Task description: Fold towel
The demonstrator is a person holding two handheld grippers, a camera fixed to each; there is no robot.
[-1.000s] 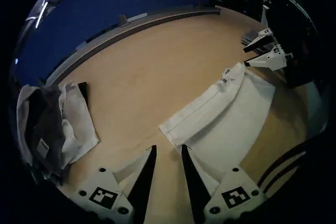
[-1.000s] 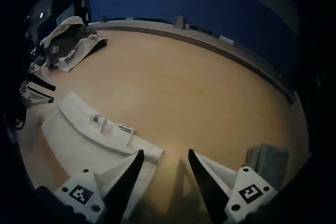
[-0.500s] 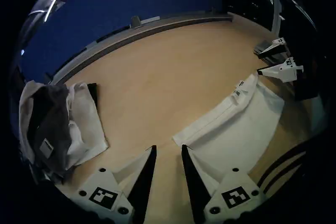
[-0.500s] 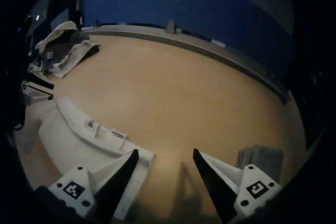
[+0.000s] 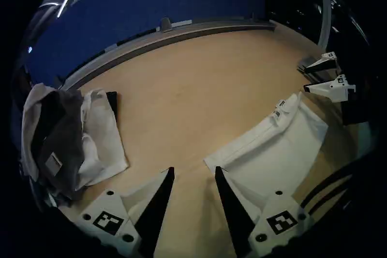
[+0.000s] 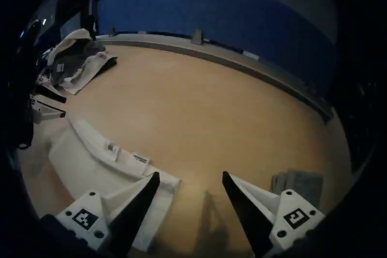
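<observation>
Left gripper (image 5: 192, 168) and right gripper (image 6: 190, 173) agape, empty, beside white towel's (image 5: 271, 154) doubled edge; I may snag one layer only

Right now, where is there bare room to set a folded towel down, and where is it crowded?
The widest bare wood is the middle of the table, between the white towel, the heap of cloths and the blue partition. Crowded: the near edge, with the left gripper and right gripper at the towel's ends, and the corner holding the grey folded cloth.
</observation>
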